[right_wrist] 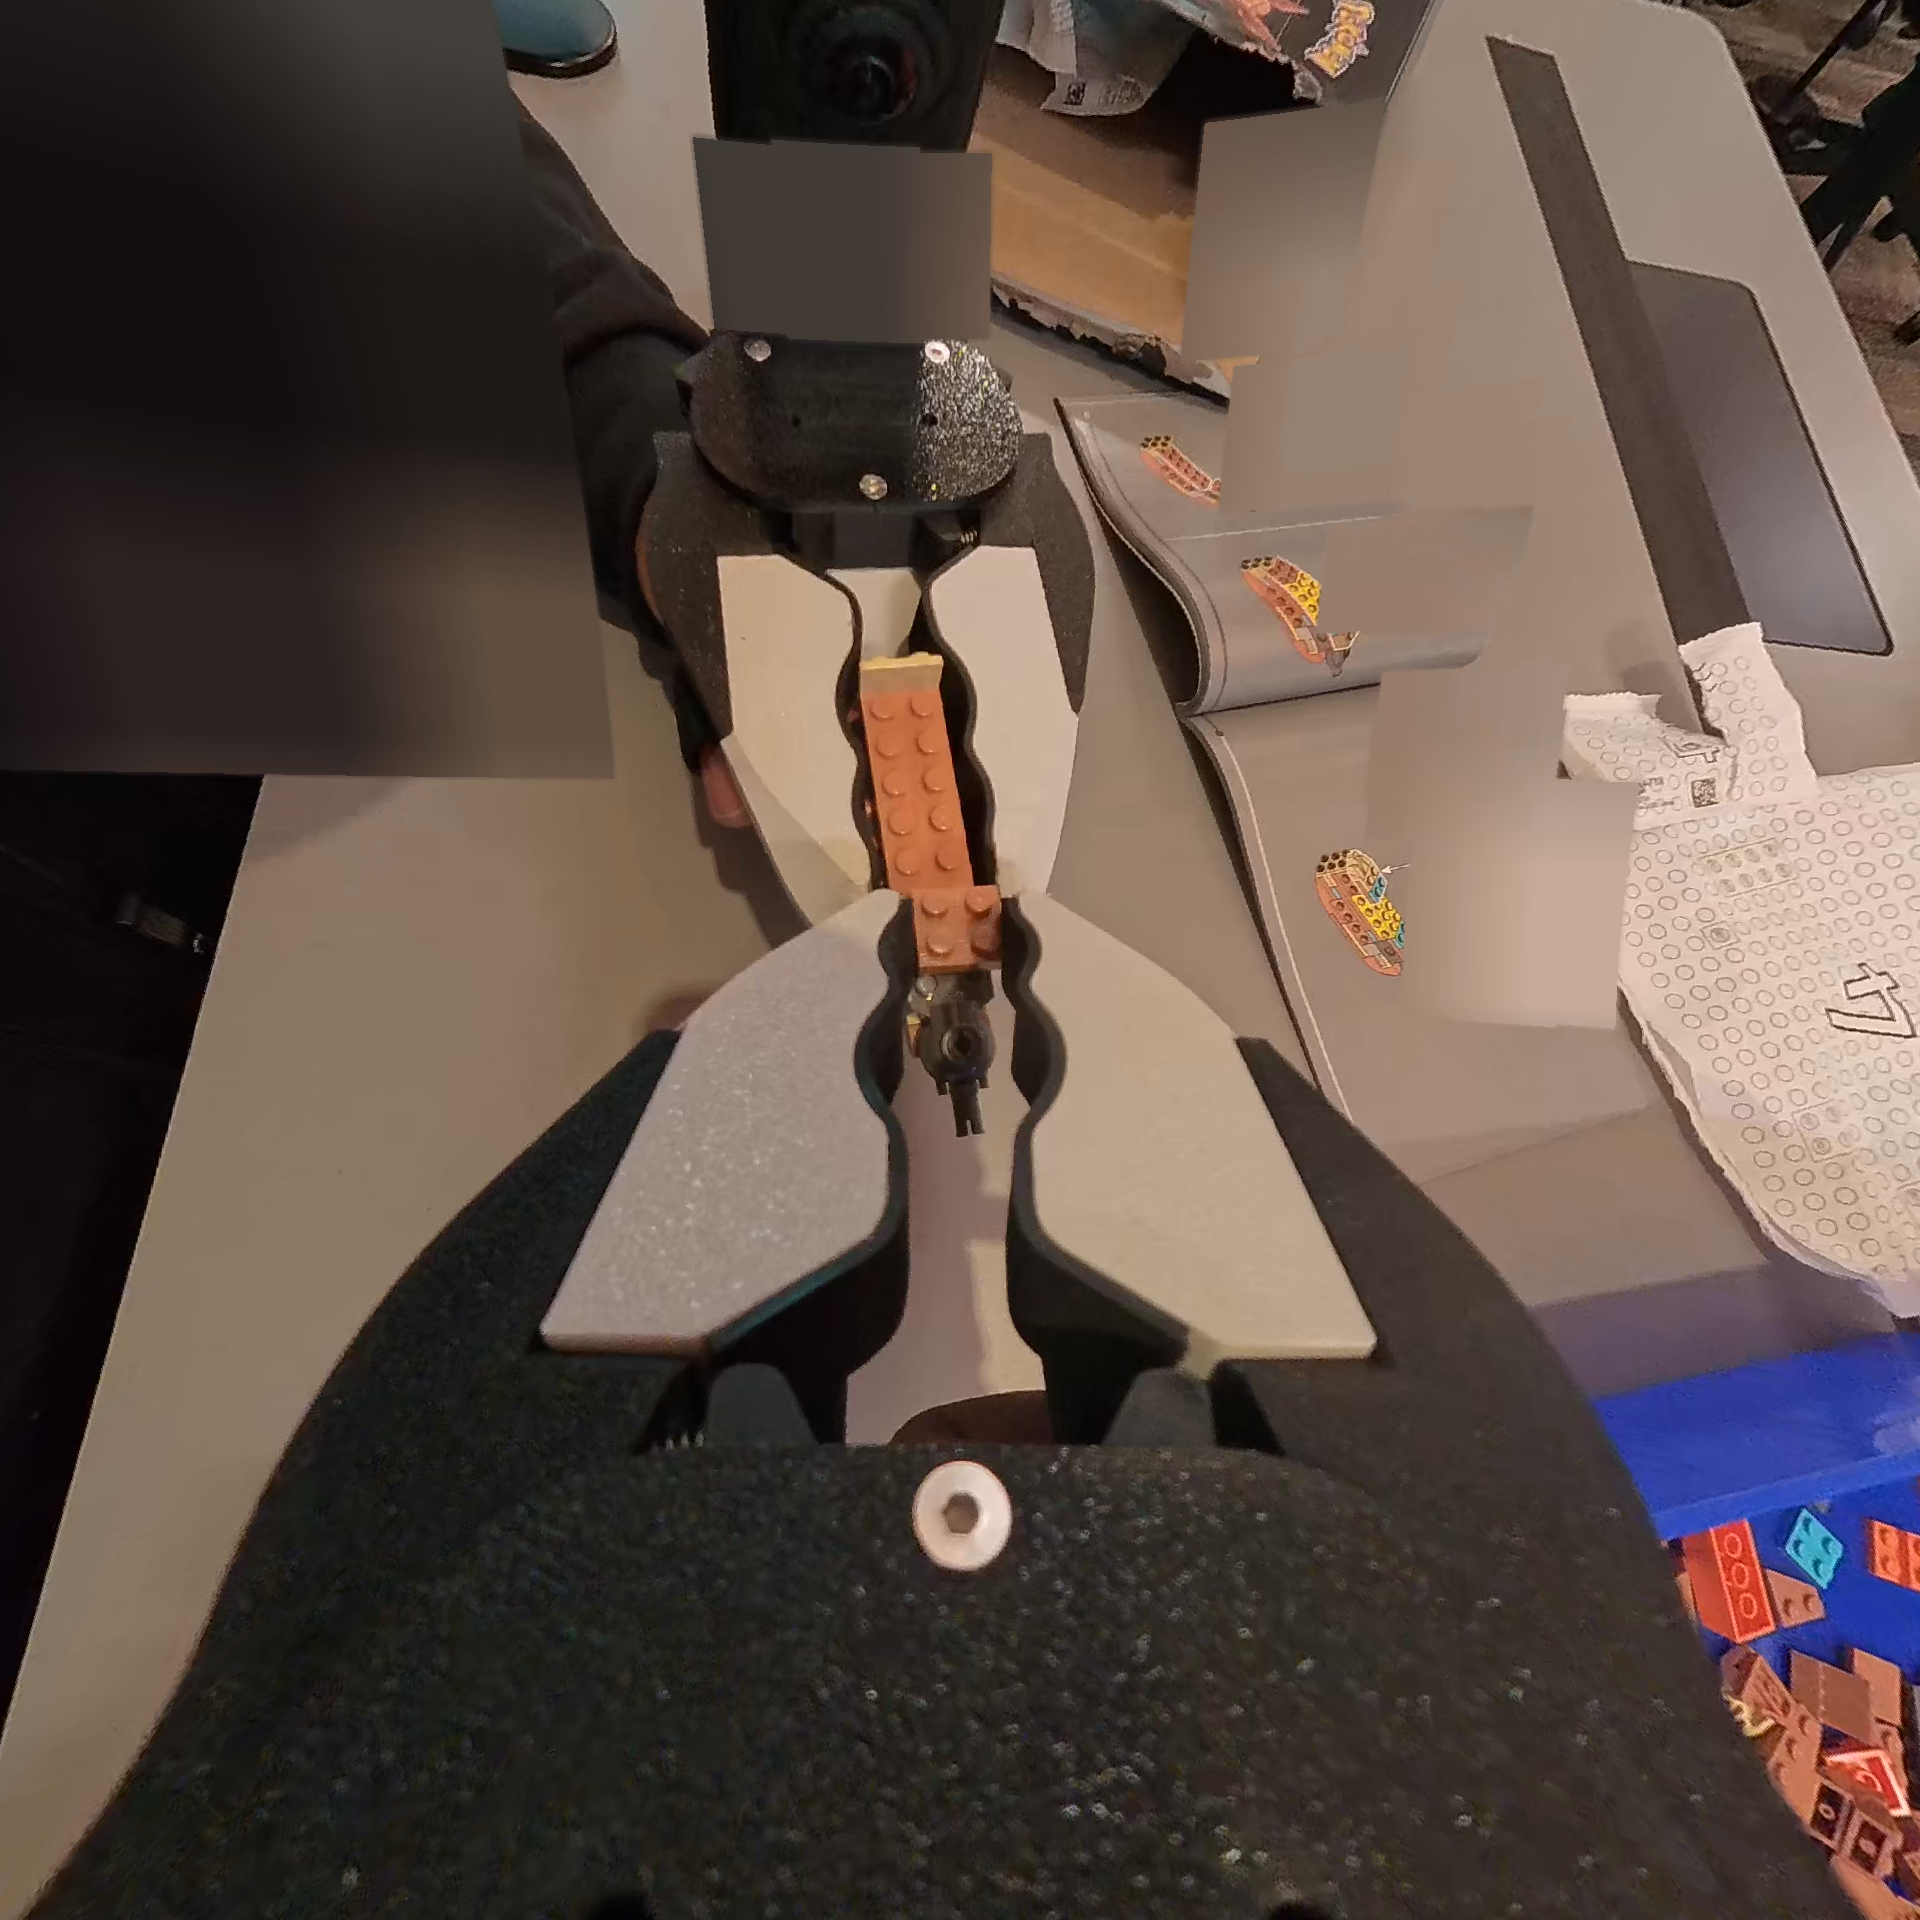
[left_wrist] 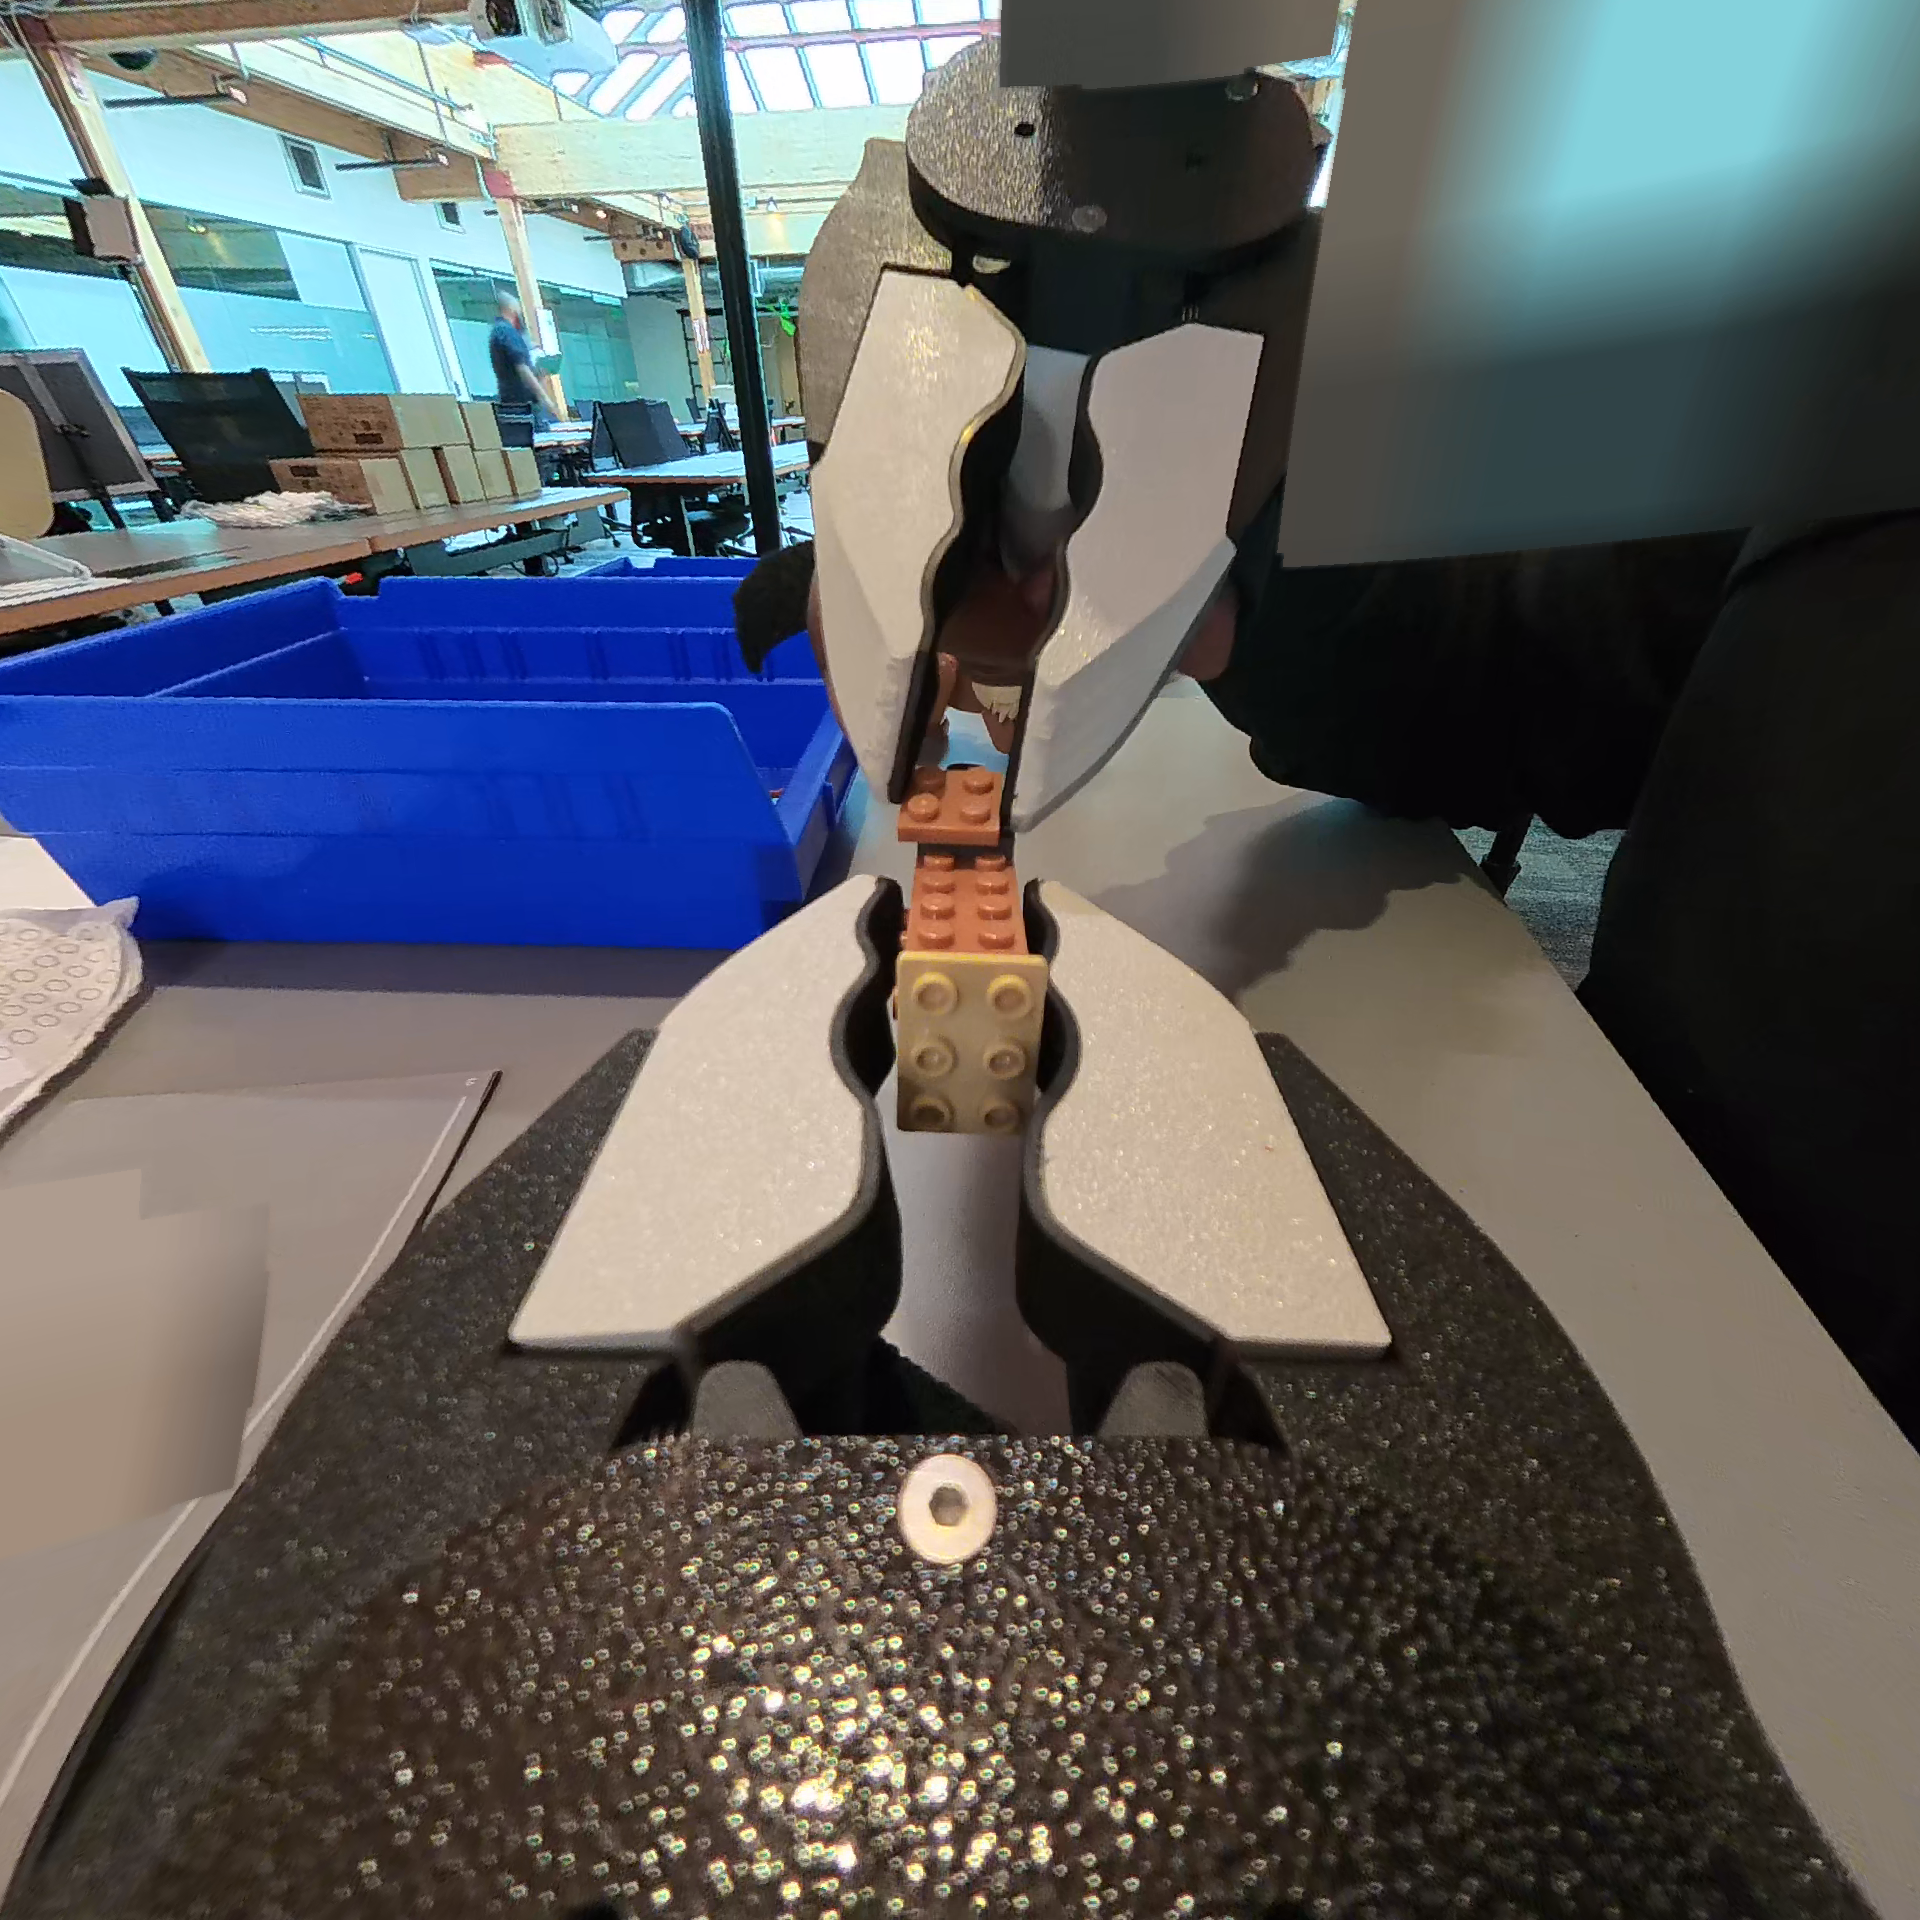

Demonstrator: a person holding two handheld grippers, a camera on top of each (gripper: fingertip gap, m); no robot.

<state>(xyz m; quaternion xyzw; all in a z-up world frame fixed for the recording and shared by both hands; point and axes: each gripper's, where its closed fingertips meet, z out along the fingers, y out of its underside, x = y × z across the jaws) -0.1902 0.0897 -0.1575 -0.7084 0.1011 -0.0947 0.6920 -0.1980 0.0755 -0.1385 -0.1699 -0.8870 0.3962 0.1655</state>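
Right now your left gripper [left_wrist: 964,914] is clamped on a long brown brick strip [left_wrist: 966,906] with a tan plate [left_wrist: 968,1042] at its near end, mid-frame. Your right gripper [right_wrist: 954,935], coming from the top of that view, pinches a small brown plate [right_wrist: 956,928] just above the strip's far end. A blue bin [left_wrist: 416,790] sits at left.

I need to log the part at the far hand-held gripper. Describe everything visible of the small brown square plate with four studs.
The small brown square plate with four studs looks like glossy moulded plastic, thin, two studs by two. It lies flat, studs up, above the grey table, clamped at its sides between the white fingers of the right hand-held gripper. It sits at the end of the long brown studded plate, overlapping it.
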